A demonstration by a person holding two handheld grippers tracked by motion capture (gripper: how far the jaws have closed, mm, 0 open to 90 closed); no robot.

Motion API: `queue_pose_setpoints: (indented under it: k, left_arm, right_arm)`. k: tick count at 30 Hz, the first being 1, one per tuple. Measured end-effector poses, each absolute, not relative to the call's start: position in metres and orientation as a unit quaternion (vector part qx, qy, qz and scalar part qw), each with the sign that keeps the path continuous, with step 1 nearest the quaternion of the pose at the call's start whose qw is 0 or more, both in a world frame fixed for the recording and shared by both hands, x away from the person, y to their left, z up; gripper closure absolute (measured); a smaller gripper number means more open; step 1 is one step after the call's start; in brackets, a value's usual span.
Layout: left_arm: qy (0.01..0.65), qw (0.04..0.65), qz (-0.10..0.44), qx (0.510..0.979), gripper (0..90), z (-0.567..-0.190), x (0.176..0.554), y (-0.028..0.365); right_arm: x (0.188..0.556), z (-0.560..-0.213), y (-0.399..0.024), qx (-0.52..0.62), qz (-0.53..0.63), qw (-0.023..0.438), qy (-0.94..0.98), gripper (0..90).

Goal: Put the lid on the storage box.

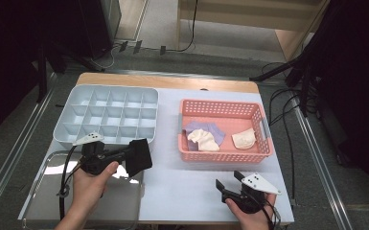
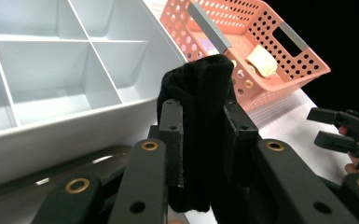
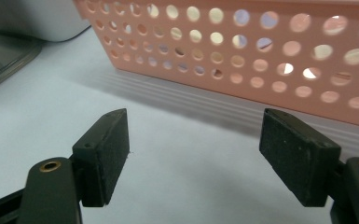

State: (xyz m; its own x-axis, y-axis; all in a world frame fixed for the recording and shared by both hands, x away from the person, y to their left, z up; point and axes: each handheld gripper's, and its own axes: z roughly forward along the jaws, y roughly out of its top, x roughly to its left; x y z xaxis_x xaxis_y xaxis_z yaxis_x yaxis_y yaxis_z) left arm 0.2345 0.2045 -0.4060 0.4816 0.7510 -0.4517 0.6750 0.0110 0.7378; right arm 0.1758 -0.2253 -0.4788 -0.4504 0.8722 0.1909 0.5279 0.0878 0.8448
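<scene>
My left gripper (image 1: 135, 155) is shut on a folded black cloth (image 1: 139, 157), held just off the table near the front right corner of the grey compartment tray (image 1: 67, 125). In the left gripper view the black cloth (image 2: 200, 116) stands upright, pinched between both pads. My right gripper (image 1: 229, 183) hovers open in front of the pink basket (image 1: 220, 155), nothing between its fingers (image 3: 105, 151). Inside the basket lie a purple cloth (image 1: 211, 128) and two cream cloths (image 1: 202, 140) (image 1: 244, 139).
A shiny metal tray (image 1: 48, 201) lies at the front left under my left hand. The pink basket's perforated wall (image 3: 242, 60) stands close ahead of the right gripper. Cables and dark stands crowd the floor to the right of the table.
</scene>
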Motion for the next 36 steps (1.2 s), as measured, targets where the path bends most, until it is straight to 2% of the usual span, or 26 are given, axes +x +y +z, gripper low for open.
queue_pose_setpoints:
  k: [21, 36]
  left_arm:
    - [0.511, 0.502, 0.065, 0.694, 73.4, -0.385, 0.262, 0.211]
    - [0.524, 0.503, 0.090, 0.682, 73.2, -0.385, 0.285, 0.211]
  right_arm:
    - [0.171, -0.481, -0.222, 0.491, 0.463, 0.180, 0.716, 23.5]
    - [0.174, -0.483, -0.220, 0.491, 0.459, 0.175, 0.720, 23.6]
